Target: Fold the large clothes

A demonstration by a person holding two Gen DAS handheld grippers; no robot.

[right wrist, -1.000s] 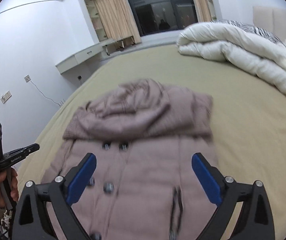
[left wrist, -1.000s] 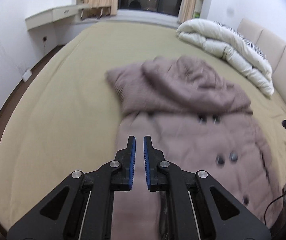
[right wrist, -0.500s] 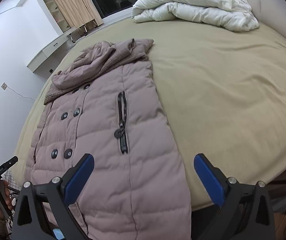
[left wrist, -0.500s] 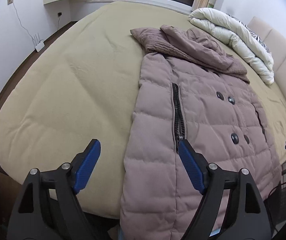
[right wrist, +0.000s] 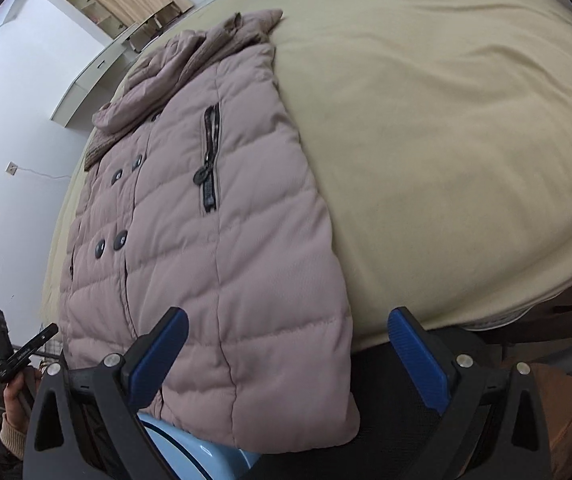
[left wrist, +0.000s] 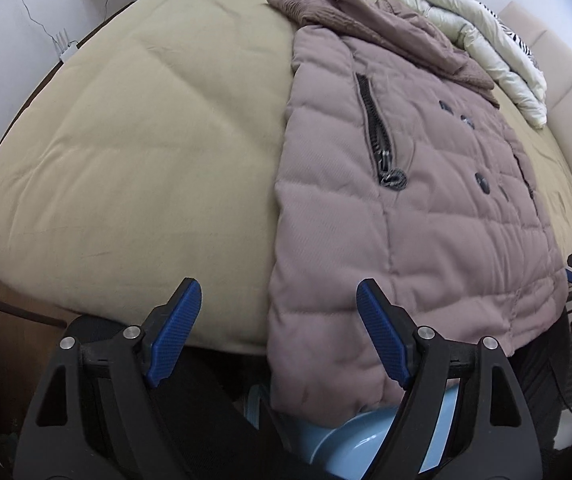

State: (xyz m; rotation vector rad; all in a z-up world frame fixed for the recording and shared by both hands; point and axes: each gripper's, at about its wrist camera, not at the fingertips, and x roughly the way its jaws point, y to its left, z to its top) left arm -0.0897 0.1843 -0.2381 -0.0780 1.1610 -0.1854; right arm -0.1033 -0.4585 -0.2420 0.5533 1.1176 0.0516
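Mauve quilted puffer coat (left wrist: 426, 216) lies flat, front up, on the olive-tan bedspread (left wrist: 134, 132), hood and ribbed collar toward the far end, hem hanging over the near edge of the bed. We see a black pocket zipper (left wrist: 378, 136) with a round pull on each front panel, plus two pairs of dark buttons (right wrist: 120, 240) down the middle. Sleeves aren't visible from either camera, so we can't tell how they're tucked. Our left gripper (left wrist: 278, 336) points steeply down at the hem's left corner: blue pads wide apart, nothing between them pressed, right finger (left wrist: 382, 340) over the coat's bottom edge, left finger over bare bedspread and the bed edge. Our right gripper (right wrist: 286, 360) is the same story on the other corner: fingers wide, not clamping anything, left finger (right wrist: 158, 356) above the coat's lower panel, right finger past the coat's side edge over the bed's edge. Coat fabric sits between the pads in both views, but whether it touches them we can't tell. Light blue round object (right wrist: 190, 456) sits under the overhanging hem, partly hidden. White duvet (left wrist: 482, 48) is bunched at the far end of the bed, well apart from the coat. In the right wrist view a hand (right wrist: 18, 392) grips the handle of the other gripper at the lower left.
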